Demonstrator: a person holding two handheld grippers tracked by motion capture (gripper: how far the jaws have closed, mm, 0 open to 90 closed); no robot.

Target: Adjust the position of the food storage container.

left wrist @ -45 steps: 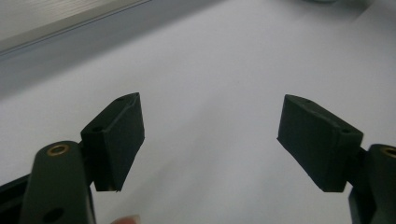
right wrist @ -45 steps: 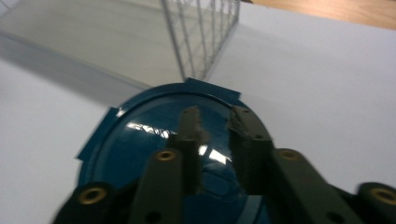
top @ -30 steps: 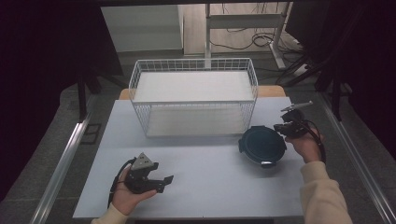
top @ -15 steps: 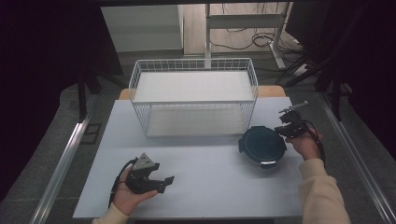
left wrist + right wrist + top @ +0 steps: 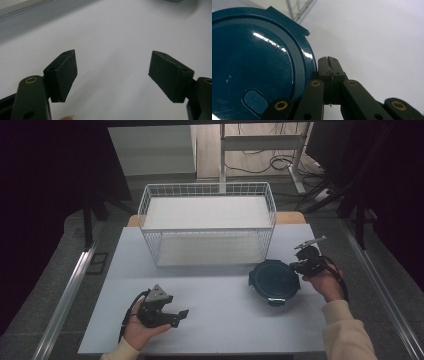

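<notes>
A: Near edge first; left claw (image 5: pixel 172 314) sits in the hand low over the table (image 5: pixel 225 320), jaws spread wide, nothing between them; bare white surface under it in the left gripper view.

B: And the right?

A: Right claw (image 5: pixel 329 60) has jaws pressed together, empty, tips just beside the rim of the round blue lid (image 5: pixel 257 65); whether they touch it I can't tell. In the high view the lid (image 5: pixel 274 281) lies flat on the table, right of centre, just in front of the wire basket (image 5: pixel 207 222).

B: So how to pick it up well?

A: My guess: open the right claw, slide one jaw under the rim, one on top, pinch near the tab; keep it level; left claw stays clear. Basket is behind, near the lid, so a short lift.
</notes>
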